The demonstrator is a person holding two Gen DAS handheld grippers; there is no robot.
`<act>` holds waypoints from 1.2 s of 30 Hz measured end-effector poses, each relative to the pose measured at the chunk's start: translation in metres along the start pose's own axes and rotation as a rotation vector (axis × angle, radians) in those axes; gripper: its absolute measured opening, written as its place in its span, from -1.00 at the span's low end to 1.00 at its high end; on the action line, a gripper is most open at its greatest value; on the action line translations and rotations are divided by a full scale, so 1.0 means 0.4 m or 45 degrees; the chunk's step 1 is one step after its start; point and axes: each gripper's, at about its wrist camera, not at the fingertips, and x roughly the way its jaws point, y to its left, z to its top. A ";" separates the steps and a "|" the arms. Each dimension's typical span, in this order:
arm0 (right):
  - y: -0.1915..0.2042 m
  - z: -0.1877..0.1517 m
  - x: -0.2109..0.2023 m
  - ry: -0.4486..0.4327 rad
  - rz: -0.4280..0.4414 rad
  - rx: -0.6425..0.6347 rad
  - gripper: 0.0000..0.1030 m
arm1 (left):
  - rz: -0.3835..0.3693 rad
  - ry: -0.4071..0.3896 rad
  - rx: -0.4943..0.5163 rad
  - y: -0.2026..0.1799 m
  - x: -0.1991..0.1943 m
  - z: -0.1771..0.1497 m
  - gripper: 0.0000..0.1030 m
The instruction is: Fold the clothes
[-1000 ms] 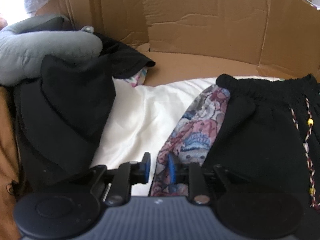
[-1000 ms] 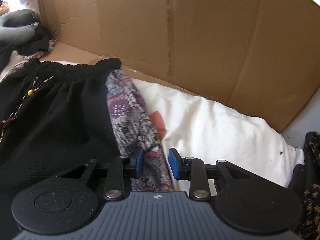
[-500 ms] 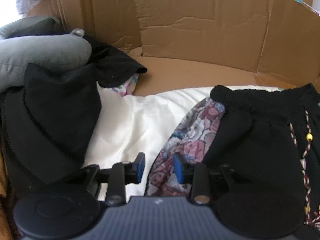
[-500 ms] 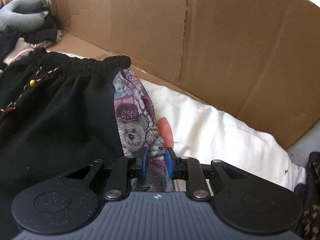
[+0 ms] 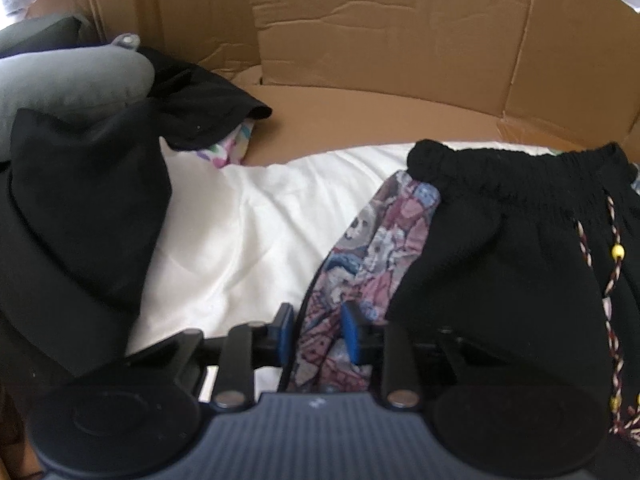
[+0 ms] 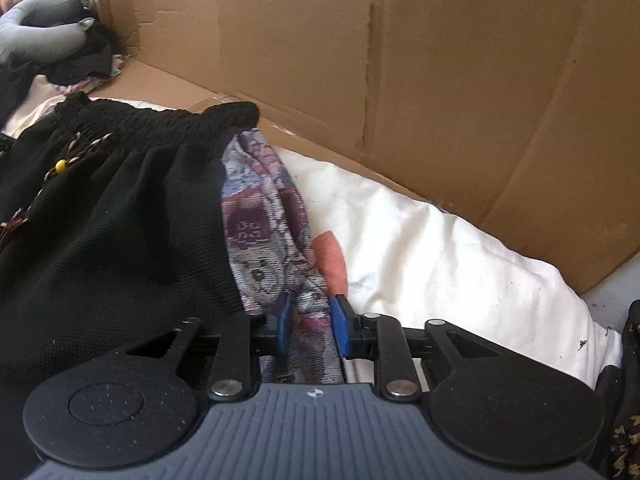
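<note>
You had the black shorts [image 5: 500,264] spread flat on the white bedding [image 5: 248,216], no fold made yet; your left gripper [image 5: 316,330] was closing on the bear-print side panel [image 5: 376,248], cloth between its jaws, pads not yet pressing; your right gripper [image 6: 308,322] was opening around the opposite panel [image 6: 264,224], grip released; every fold remained.

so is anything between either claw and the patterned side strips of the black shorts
Nothing visible. The left claw is closing with the left patterned strip of the black shorts already between its jaws; the right claw is opening around the right strip.
</note>
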 end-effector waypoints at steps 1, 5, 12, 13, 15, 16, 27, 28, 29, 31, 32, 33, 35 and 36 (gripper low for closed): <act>-0.002 0.000 0.001 0.000 -0.012 -0.007 -0.22 | -0.001 0.002 0.004 -0.001 0.002 0.001 -0.47; -0.025 -0.005 0.005 0.000 -0.001 0.062 -0.03 | 0.001 0.002 0.013 -0.003 0.005 0.001 -0.46; 0.039 -0.015 -0.001 -0.061 -0.077 -0.156 -0.38 | 0.018 -0.025 0.031 -0.006 0.003 -0.006 -0.47; 0.052 -0.015 0.000 -0.065 -0.080 -0.195 -0.46 | 0.017 -0.031 0.029 -0.004 0.006 -0.007 -0.47; 0.057 -0.016 0.003 -0.068 -0.081 -0.178 -0.59 | 0.011 -0.047 0.015 0.001 0.009 -0.013 -0.46; 0.054 -0.016 0.004 -0.069 -0.077 -0.150 -0.60 | 0.008 -0.053 0.005 0.003 0.008 -0.014 -0.46; 0.001 0.002 0.008 -0.005 0.019 0.054 -0.87 | 0.050 -0.049 0.020 -0.015 0.006 -0.005 -0.85; 0.001 0.000 0.004 -0.016 0.005 0.062 -0.92 | 0.066 -0.054 0.020 -0.018 0.003 -0.005 -0.88; 0.000 -0.003 -0.001 -0.027 -0.008 0.069 -0.95 | 0.075 -0.060 0.005 -0.017 0.001 -0.004 -0.88; -0.001 -0.011 -0.012 -0.052 -0.027 0.074 -0.97 | 0.099 -0.076 -0.019 -0.011 -0.010 -0.004 -0.90; 0.001 -0.014 -0.017 -0.062 -0.037 0.065 -0.97 | 0.113 -0.087 -0.026 -0.007 -0.018 -0.004 -0.90; 0.003 -0.015 -0.021 -0.070 -0.045 0.056 -0.98 | 0.126 -0.100 -0.023 -0.004 -0.026 -0.004 -0.90; 0.007 -0.009 -0.027 -0.086 -0.079 0.038 -0.98 | 0.142 -0.120 -0.008 0.000 -0.039 -0.003 -0.90; 0.009 -0.006 -0.029 -0.094 -0.104 0.035 -0.98 | 0.156 -0.131 0.002 0.001 -0.043 -0.003 -0.90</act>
